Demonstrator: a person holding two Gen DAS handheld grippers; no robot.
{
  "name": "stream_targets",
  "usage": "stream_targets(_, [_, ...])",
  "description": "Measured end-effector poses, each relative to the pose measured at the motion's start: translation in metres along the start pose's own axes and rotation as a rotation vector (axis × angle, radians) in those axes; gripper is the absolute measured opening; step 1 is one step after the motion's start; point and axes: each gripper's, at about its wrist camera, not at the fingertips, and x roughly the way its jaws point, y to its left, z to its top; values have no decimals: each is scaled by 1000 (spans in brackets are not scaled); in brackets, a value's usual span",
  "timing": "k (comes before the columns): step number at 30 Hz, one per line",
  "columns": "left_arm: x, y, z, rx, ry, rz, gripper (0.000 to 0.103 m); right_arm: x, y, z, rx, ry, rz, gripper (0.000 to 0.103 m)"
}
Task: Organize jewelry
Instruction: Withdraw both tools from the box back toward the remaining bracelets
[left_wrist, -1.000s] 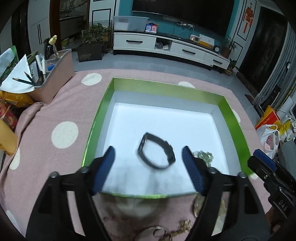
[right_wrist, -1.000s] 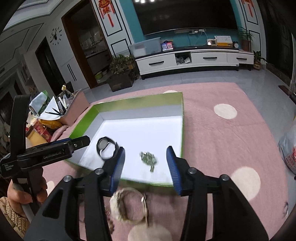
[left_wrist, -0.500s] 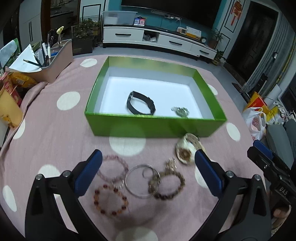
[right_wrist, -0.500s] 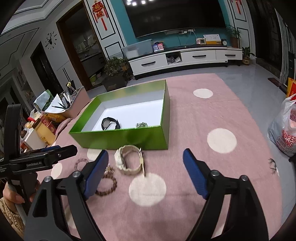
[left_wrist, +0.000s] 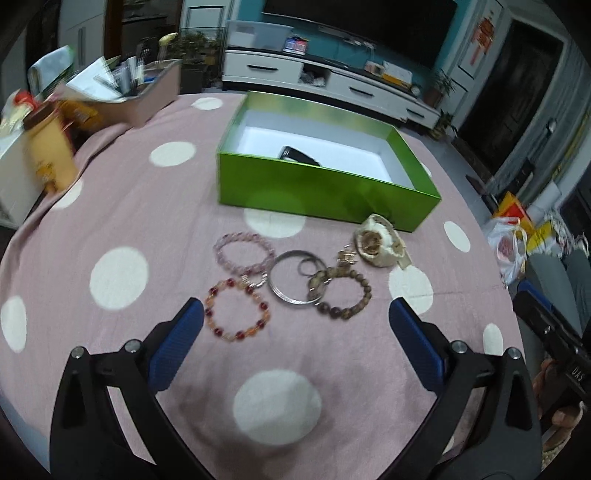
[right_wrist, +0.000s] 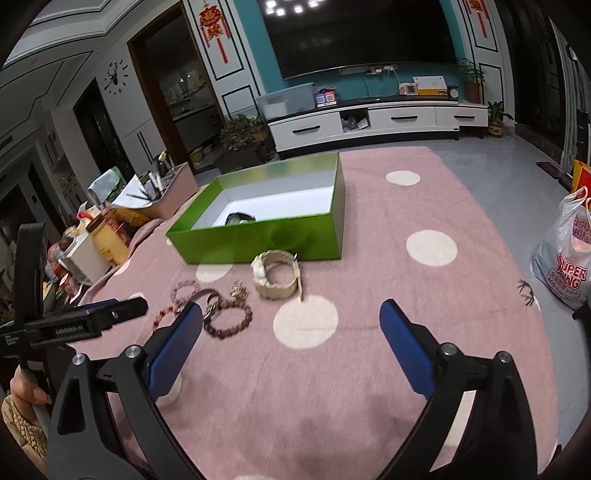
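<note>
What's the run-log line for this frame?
left gripper: open, empty | right gripper: open, empty | box: black band inside | bracelets, watch: on cloth

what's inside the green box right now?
Inside the green box, a black watch shows on the white floor. The near wall hides the front strip of the floor, so anything lying there cannot be seen.
</note>
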Motion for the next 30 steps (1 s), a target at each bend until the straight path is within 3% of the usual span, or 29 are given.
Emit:
stream_targets(4, [-11, 19, -13, -59, -44, 34, 101, 1, -1, -9, 5, 18, 6, 97])
stream_targets(10, [-13, 35, -32, -103, -47, -15, 101, 5, 1, -20, -12, 45, 18, 97])
stream_targets(14, [-5, 30, -40, -52, -26, -101, 101, 9, 0, -23, -18, 60, 17, 97])
stream_targets(20, [3, 13, -40, 141, 21, -59, 101, 15, -2, -22, -20, 71, 7, 97])
stream_targets(23, [6, 13, -32, 187, 39, 9, 101, 21, -1, -23, -24, 80, 6, 97])
stream_targets(30, [21, 34, -25, 61, 9, 77, 101, 41, 8, -24, -33, 111, 29, 97])
